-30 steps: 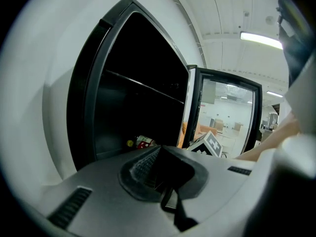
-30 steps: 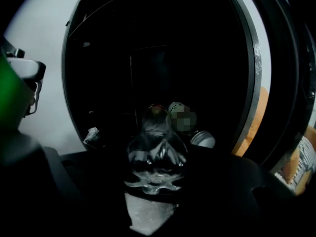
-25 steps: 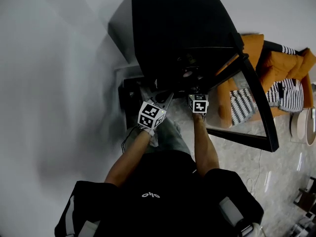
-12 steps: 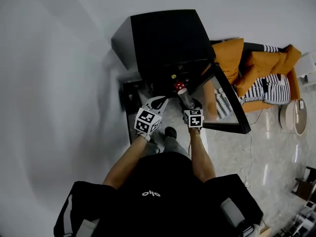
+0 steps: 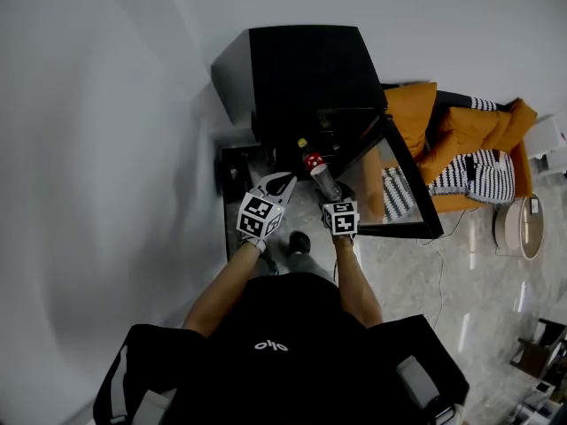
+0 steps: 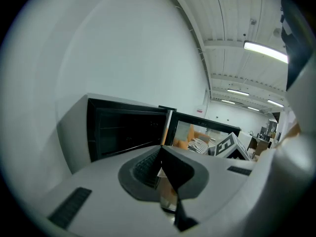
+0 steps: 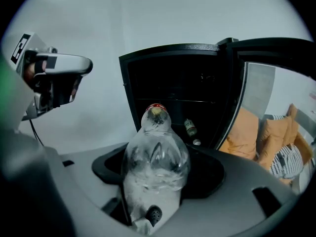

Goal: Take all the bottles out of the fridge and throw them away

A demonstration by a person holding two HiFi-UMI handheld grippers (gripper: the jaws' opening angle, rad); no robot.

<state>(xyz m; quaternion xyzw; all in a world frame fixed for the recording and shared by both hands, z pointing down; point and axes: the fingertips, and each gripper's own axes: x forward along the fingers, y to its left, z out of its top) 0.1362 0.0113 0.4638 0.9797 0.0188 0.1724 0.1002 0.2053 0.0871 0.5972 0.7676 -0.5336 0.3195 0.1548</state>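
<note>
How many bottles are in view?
3: a clear bottle in the right gripper; a small bottle in the fridge, and another's cap just below it. More may be hidden.

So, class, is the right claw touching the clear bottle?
Touching. In the right gripper view, the right claw grips the bottle, with its pads pressing both sides.

Black short-sleeved shirt (image 5: pixel 292 321), small white logo (image 5: pixel 270 349), dark shoe (image 5: pixel 299 241)

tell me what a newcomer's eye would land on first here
A clear plastic bottle with a red cap stands out, clamped in the right gripper before the open black fridge. Another small bottle sits inside the fridge, and orange cushions glow beyond its glass door at right.
</note>
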